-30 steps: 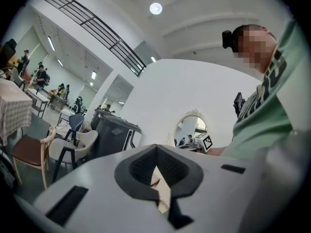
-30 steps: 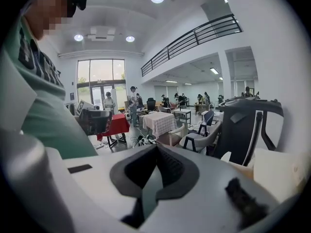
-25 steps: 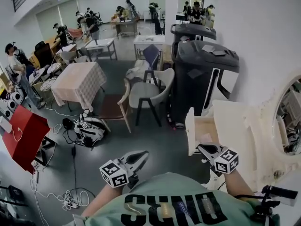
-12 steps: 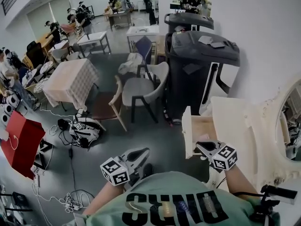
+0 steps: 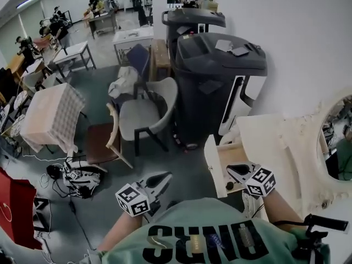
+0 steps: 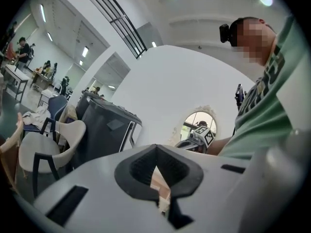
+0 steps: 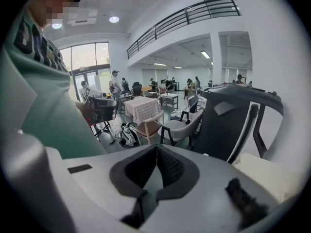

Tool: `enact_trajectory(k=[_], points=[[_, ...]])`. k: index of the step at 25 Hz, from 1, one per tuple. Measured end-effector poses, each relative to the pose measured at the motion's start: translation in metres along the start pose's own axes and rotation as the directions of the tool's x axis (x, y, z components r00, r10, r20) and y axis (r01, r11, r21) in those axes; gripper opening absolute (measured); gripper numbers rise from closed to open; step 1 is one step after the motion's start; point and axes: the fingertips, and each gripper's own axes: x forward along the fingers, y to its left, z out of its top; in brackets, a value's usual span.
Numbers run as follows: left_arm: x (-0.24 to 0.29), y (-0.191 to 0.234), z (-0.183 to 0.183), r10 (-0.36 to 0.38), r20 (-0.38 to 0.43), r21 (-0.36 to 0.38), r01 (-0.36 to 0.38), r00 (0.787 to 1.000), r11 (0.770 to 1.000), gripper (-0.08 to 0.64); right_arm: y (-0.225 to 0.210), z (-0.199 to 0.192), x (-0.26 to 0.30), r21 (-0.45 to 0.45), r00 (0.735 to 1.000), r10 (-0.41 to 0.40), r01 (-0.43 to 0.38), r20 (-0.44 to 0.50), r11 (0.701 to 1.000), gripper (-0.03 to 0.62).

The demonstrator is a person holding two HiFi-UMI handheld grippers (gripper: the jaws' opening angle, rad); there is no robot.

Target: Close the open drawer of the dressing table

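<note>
drawer [image 5: 212, 166], cream front w/ wood inside, juts from cream carved dressing table [image 5: 275, 142]. your right gripper [image 5: 236, 172], jaws together, empty, hangs just over it, prob. to push; left gripper [image 5: 161, 179] idle, likewise together.

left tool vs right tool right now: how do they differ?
The right tool is at the open drawer of the dressing table; the left tool hangs over the floor, apart from it. The right tool aims toward the chairs; the left tool aims toward the mirror. Shared: both have their jaws shut on nothing.
</note>
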Motion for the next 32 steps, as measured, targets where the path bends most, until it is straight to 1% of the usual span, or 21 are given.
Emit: enact_trajectory(k=[2, 5, 7, 9, 11, 14, 17, 19, 21, 23, 25, 28, 30, 32], points=[[0.016, 0.021, -0.001, -0.035, -0.02, -0.01, 0.034, 0.999, 0.999, 0.008, -0.013, 0.001, 0.012, 0.014, 1.0, -0.012, 0.012, -0.025, 1.0, 0.012], [0.04, 0.039, -0.012, -0.071, -0.056, -0.033, 0.07, 0.996, 0.997, 0.008, -0.03, -0.006, 0.021, 0.02, 0.997, -0.016, 0.017, -0.072, 1.0, 0.012], [0.055, 0.046, -0.016, -0.08, -0.067, -0.041, 0.078, 0.995, 0.996, 0.008, -0.043, -0.009, 0.024, 0.007, 0.995, -0.01, 0.011, -0.099, 1.0, 0.012], [0.073, 0.049, -0.019, -0.074, -0.071, -0.044, 0.071, 0.995, 0.996, 0.008, -0.062, -0.011, 0.027, -0.012, 0.994, 0.007, -0.008, -0.113, 1.0, 0.012], [0.092, 0.048, -0.026, -0.047, -0.076, -0.044, 0.043, 0.996, 0.998, 0.008, -0.083, -0.014, 0.032, -0.03, 0.993, 0.043, -0.046, -0.114, 0.998, 0.012], [0.119, 0.041, -0.033, 0.023, -0.076, -0.043, -0.026, 0.997, 0.999, 0.008, -0.111, -0.015, 0.036, -0.084, 0.987, 0.121, -0.13, -0.11, 0.988, 0.012], [0.137, 0.033, -0.041, 0.123, -0.066, -0.055, -0.127, 0.99, 0.99, 0.008, -0.131, -0.022, 0.043, -0.163, 0.97, 0.197, -0.219, -0.141, 0.962, 0.012], [0.142, 0.031, -0.052, 0.204, -0.059, -0.078, -0.208, 0.977, 0.975, 0.008, -0.141, -0.034, 0.052, -0.208, 0.955, 0.238, -0.273, -0.177, 0.939, 0.012], [0.143, 0.031, -0.065, 0.27, -0.057, -0.109, -0.275, 0.961, 0.955, 0.008, -0.152, -0.047, 0.064, -0.248, 0.938, 0.262, -0.316, -0.228, 0.916, 0.012], [0.141, 0.027, -0.079, 0.297, -0.068, -0.138, -0.304, 0.952, 0.943, 0.008, -0.157, -0.061, 0.079, -0.268, 0.913, 0.274, -0.357, -0.303, 0.895, 0.012], [0.136, 0.022, -0.094, 0.294, -0.093, -0.151, -0.306, 0.951, 0.94, 0.008, -0.152, -0.074, 0.095, -0.294, 0.875, 0.277, -0.407, -0.397, 0.865, 0.012], [0.128, 0.026, -0.114, 0.277, -0.118, -0.168, -0.295, 0.953, 0.941, 0.008, -0.143, -0.086, 0.122, -0.357, 0.817, 0.244, -0.469, -0.523, 0.807, 0.012], [0.125, 0.034, -0.124, 0.261, -0.127, -0.178, -0.281, 0.957, 0.943, 0.008, -0.143, -0.092, 0.145, -0.373, 0.782, 0.215, -0.495, -0.585, 0.785, 0.012], [0.124, 0.041, -0.133, 0.245, -0.131, -0.187, -0.267, 0.96, 0.945, 0.008, -0.142, -0.1, 0.166, -0.386, 0.741, 0.183, -0.524, -0.646, 0.759, 0.012]])
